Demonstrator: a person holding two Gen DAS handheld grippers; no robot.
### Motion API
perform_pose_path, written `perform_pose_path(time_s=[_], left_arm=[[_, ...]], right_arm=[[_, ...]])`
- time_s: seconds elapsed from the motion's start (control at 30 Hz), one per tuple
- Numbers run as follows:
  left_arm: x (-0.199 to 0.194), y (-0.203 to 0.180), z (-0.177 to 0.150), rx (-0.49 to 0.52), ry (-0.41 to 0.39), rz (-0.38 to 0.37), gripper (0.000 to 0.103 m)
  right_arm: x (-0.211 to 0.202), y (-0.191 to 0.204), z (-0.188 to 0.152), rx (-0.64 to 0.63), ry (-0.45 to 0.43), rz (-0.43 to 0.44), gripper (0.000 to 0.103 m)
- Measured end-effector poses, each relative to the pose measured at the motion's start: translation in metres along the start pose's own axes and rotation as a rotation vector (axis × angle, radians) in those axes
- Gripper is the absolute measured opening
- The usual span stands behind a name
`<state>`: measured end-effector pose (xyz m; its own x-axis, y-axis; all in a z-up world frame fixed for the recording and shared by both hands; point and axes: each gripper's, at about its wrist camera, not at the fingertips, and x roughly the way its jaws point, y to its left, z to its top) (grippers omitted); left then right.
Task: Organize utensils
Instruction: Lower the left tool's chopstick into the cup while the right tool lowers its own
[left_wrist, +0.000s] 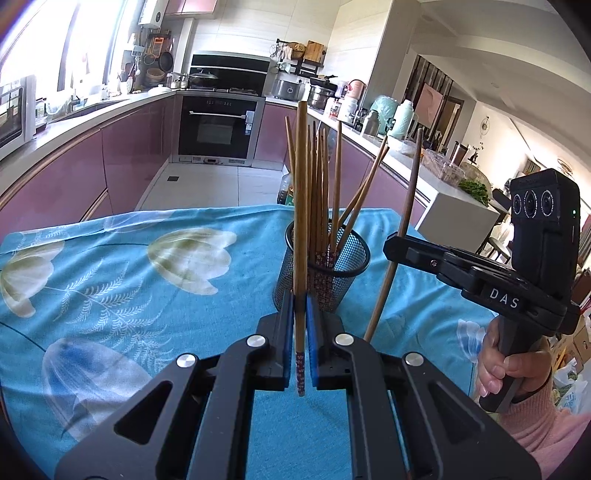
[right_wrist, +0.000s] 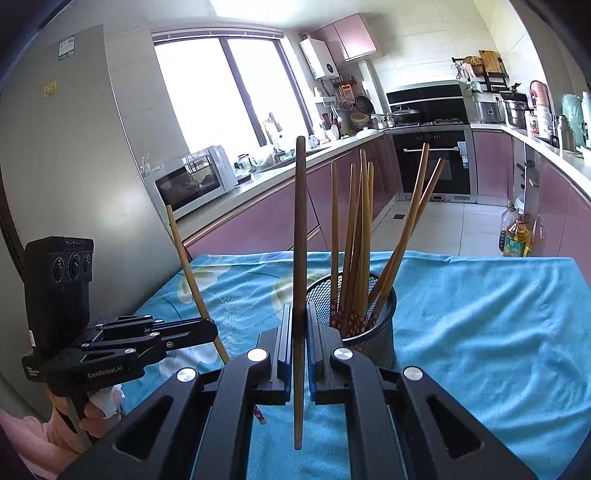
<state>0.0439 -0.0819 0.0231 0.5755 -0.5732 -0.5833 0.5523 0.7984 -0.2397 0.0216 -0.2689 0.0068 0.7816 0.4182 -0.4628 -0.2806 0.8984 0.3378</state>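
Both grippers, left gripper (left_wrist: 300, 314) and right gripper (right_wrist: 300, 325), are pinching one chopstick each; tips should be lowered upright into mesh holder (right_wrist: 373, 325).

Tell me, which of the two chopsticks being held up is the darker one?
The chopstick in the right gripper: that dark brown chopstick is plain, while the left gripper clamps a lighter chopstick with a patterned end.

Open blue cloth (right_wrist: 480, 314) right of mesh holder (right_wrist: 384, 325), unobstructed; likewise cloth to its left; holder mouth crowded with leaning chopsticks (right_wrist: 360, 236), fanned outward, narrowing approach from above; both grippers close before holder.
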Motion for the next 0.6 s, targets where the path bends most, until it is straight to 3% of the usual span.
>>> perform_pose_path(time_s=[0.6], left_arm=[[-0.005, -0.013, 0.014, 0.031, -0.028, -0.009, 0.007]], right_arm=[[-0.005, 0.002, 0.009, -0.012, -0.024, 0.007, 0.006]])
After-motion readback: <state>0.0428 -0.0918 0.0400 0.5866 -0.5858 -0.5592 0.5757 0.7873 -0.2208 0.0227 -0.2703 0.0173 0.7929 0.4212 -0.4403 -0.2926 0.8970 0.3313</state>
